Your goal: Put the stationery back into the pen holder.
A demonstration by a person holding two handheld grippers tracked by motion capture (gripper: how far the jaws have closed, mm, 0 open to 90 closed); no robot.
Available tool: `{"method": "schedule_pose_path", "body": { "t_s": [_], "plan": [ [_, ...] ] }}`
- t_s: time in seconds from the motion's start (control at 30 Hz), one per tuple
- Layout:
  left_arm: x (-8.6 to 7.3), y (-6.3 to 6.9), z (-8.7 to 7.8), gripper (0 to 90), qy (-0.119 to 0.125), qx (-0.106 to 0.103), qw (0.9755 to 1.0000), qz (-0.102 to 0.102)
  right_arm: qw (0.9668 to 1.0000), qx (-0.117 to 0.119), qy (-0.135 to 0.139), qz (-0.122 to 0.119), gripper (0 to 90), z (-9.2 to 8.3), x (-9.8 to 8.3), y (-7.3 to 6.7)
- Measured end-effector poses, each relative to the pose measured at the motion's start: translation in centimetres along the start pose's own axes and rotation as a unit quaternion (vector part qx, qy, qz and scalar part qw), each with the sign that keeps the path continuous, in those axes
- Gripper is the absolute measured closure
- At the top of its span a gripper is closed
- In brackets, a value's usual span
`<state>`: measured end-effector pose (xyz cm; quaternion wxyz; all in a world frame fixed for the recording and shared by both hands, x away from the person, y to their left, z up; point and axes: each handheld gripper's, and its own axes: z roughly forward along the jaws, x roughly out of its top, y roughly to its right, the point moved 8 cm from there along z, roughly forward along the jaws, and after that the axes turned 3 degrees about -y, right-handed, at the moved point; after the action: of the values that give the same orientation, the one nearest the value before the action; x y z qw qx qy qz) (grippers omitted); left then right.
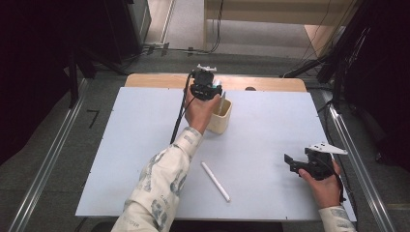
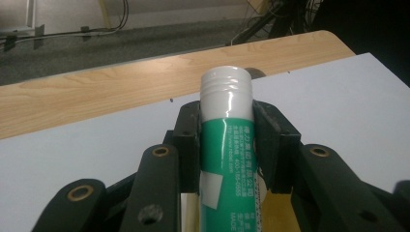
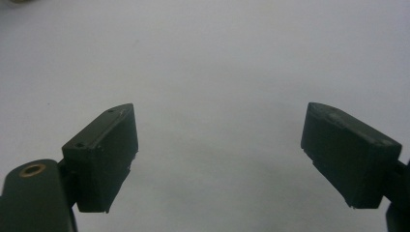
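High view: the left gripper (image 1: 209, 92) hovers just above the beige cup (image 1: 220, 117), carrying a tube over its mouth; a white pen (image 1: 215, 181) lies nearer the person than the cup, and the right gripper (image 1: 296, 164) rests well right of the cup.

Left gripper view: the jaws pinch the green-and-white tube (image 2: 228, 150) just below its ribbed white cap. It looks light, stiff and glossy, so likely slippery; mid-body is the safest hold.

Right gripper view: the jaws stand spread, empty, over the white mat (image 3: 217, 58).

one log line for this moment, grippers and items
left gripper: shut on glue stick, over cup | right gripper: open, nothing held | pen: lying on table
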<state>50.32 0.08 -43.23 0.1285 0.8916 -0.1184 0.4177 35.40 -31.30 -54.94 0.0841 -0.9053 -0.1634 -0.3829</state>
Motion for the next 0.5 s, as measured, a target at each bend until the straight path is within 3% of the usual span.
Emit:
{"method": "schedule_pose_path", "body": {
  "t_s": [0.5],
  "plan": [
    [0.05, 0.06, 0.39, 66.1, -0.003, -0.004, 1.0, -0.004, 1.0, 0.0, -0.001, 0.001, 11.4, 0.03, -0.01, 0.0]
  ]
}}
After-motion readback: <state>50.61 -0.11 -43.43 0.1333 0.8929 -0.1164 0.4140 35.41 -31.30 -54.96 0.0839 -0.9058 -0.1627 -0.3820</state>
